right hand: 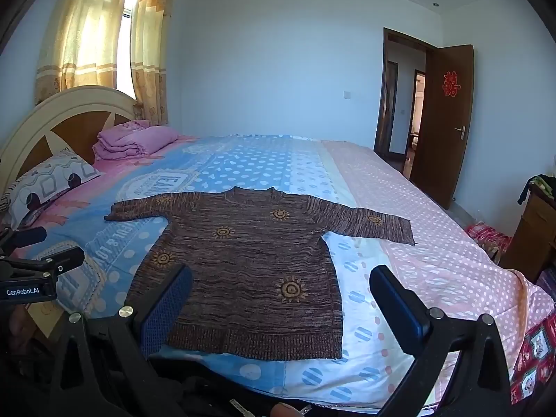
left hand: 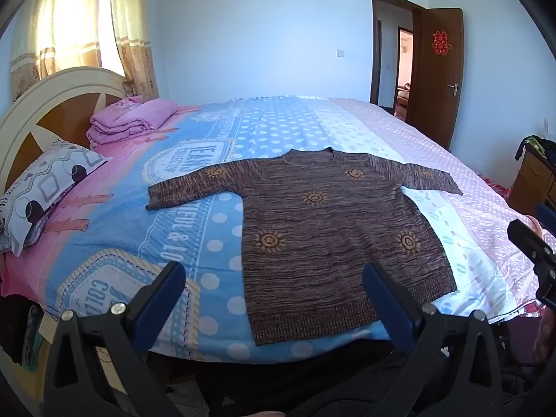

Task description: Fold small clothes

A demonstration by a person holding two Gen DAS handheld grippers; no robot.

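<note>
Wide-spread left tongs (left hand: 274, 286) above sweater (left hand: 323, 222) hem near bed (left hand: 215, 267) edge

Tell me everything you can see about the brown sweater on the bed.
The sweater is a brown, streaky knit with orange sun patterns and a ribbed hem, cuffs and round neck. It lies flat and unfolded on the bedspread, both sleeves spread out sideways, hem toward the cameras near the bed's edge, neck pointing away. Only the bedspread touches it; both grippers are open short of the hem and neither touches it.

Backlit curtains (left hand: 80, 24), fisheye-warped edges
</note>
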